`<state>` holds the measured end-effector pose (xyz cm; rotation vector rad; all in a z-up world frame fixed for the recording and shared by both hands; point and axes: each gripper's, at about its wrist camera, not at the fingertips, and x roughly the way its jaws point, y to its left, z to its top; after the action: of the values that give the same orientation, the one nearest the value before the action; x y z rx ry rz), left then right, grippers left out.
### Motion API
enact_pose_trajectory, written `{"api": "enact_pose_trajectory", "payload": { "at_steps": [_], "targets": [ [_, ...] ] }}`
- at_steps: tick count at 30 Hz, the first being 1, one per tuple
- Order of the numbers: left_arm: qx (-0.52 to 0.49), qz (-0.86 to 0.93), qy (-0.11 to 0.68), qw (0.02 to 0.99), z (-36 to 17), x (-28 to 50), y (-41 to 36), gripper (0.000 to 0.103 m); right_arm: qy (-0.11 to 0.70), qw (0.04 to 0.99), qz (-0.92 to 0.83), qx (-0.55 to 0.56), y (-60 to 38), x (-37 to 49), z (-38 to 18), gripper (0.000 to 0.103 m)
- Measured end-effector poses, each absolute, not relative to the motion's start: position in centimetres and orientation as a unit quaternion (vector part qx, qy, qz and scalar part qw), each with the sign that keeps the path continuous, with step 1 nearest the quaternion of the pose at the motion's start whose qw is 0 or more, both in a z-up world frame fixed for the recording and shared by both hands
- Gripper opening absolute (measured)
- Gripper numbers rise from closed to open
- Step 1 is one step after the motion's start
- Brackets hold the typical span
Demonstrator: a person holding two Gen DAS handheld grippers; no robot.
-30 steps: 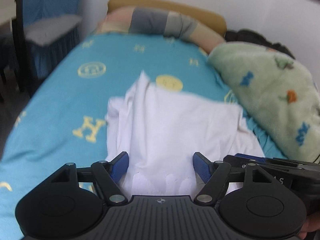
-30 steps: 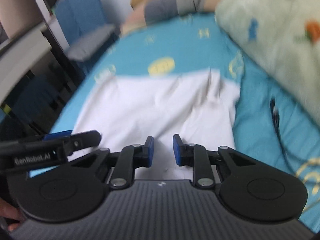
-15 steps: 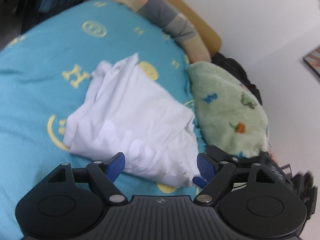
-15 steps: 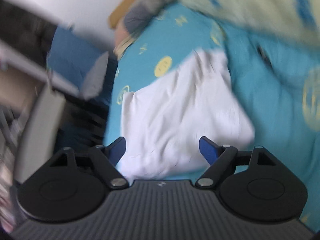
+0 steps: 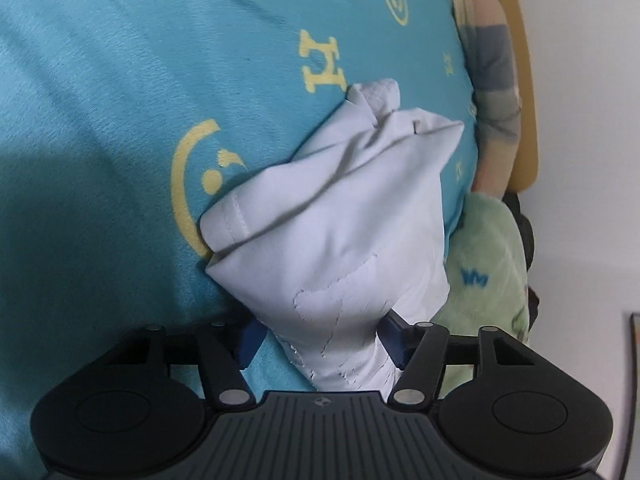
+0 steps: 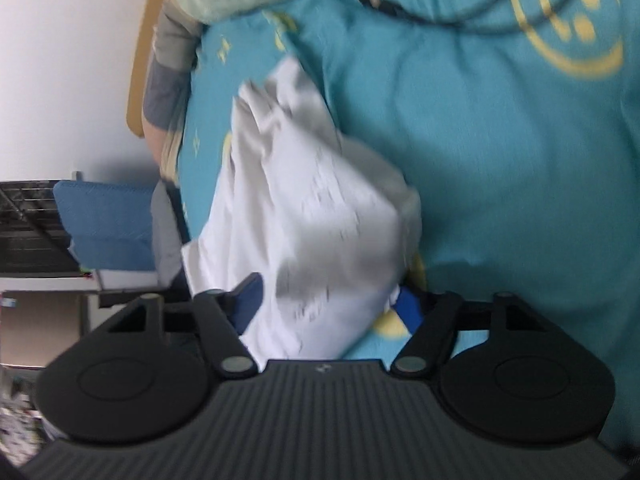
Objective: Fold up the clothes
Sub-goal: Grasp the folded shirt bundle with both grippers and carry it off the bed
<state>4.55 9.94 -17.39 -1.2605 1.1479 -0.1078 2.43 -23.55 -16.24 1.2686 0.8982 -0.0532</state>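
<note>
- White garment (image 5: 336,216): bunched and creased, lying on the bed (image 5: 120,100); a stitched hem shows at its left corner in the left wrist view.
- Left claw (image 5: 322,338): blue fingers (image 5: 250,338) wide apart, one on each side of the garment's near end. Cloth fills the gap and seems to touch both pads; the fingers are not clamped on it.
- Right claw (image 6: 330,304): fingers (image 6: 250,296) likewise spread, the garment (image 6: 304,208) between them. View blurred by motion; contact cannot be told.
- Bed cover: teal, printed in yellow with a large letter "H" (image 5: 322,66) just beyond the garment, and smiley faces (image 5: 200,192) partly under its left edge.
- Green fleece blanket (image 5: 488,280): just right of the garment, with small blue figures; no legible writing.
- Black cable (image 6: 440,16): on the cover, well beyond the garment in the right wrist view.
- Striped pillow (image 5: 492,80): at the headboard, beyond the garment.
</note>
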Motion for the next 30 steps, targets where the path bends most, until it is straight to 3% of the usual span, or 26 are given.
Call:
{"api": "enact_pose_trajectory", "payload": {
  "at_steps": [7, 11, 20, 30],
  "targets": [
    [-0.571, -0.045, 0.492, 0.656, -16.0, 4.9, 10.5, 0.035, 0.384, 0.748, -0.021, 0.541, -23.6, 2.7, -15.6, 0.022],
    [-0.586, -0.054, 0.47, 0.658, -14.2, 4.9, 10.7, 0.028, 0.348, 0.764, 0.005, 0.544, -24.3, 1.9, -13.6, 0.018],
    [-0.546, -0.118, 0.469, 0.684, -3.2, 4.5, 6.2, 0.027, 0.257, 0.762, 0.027, 0.594, -28.0, -2.1, -6.4, 0.017],
    [-0.426, -0.26, 0.531, 0.684, 6.0, 5.3, -14.7, 0.028, 0.187, 0.788, -0.064, 0.583, -43.8, -9.3, 2.8, 0.017]
  ]
}}
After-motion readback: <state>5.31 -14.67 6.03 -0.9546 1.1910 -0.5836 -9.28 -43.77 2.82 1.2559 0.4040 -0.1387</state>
